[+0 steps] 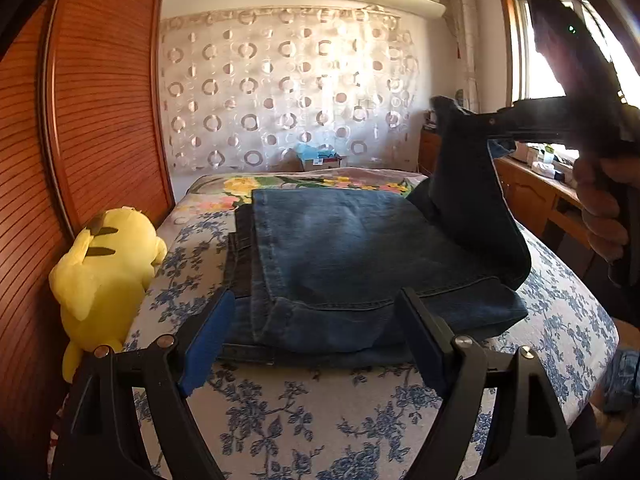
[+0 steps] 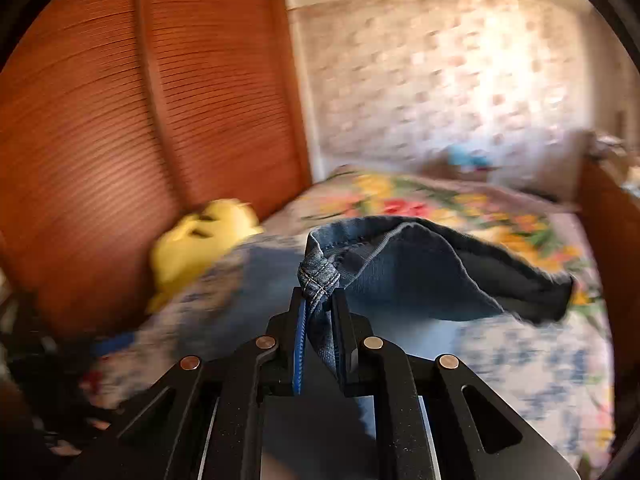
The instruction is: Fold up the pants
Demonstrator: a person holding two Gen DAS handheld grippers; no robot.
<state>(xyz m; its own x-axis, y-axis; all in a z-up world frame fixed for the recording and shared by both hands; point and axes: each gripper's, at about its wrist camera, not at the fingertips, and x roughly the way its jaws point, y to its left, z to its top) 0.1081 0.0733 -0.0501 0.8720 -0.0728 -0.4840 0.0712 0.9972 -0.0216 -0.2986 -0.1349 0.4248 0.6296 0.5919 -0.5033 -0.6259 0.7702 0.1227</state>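
Blue jeans (image 1: 340,256) lie partly folded on the floral bedspread (image 1: 304,412). My left gripper (image 1: 316,320) is open, its fingers straddling the near folded edge just above the bed, holding nothing. My right gripper (image 1: 472,124) is shut on a hem corner of the jeans and holds that flap lifted above the right side of the pile. In the right wrist view the right gripper (image 2: 320,304) pinches the stitched hem (image 2: 318,274), with the denim flap (image 2: 432,268) hanging beyond it. That view is motion-blurred.
A yellow plush toy (image 1: 104,264) sits at the bed's left edge against a wooden slatted wardrobe door (image 1: 80,120). A wooden dresser (image 1: 536,196) stands on the right under a window. A beaded curtain (image 1: 288,88) covers the far wall.
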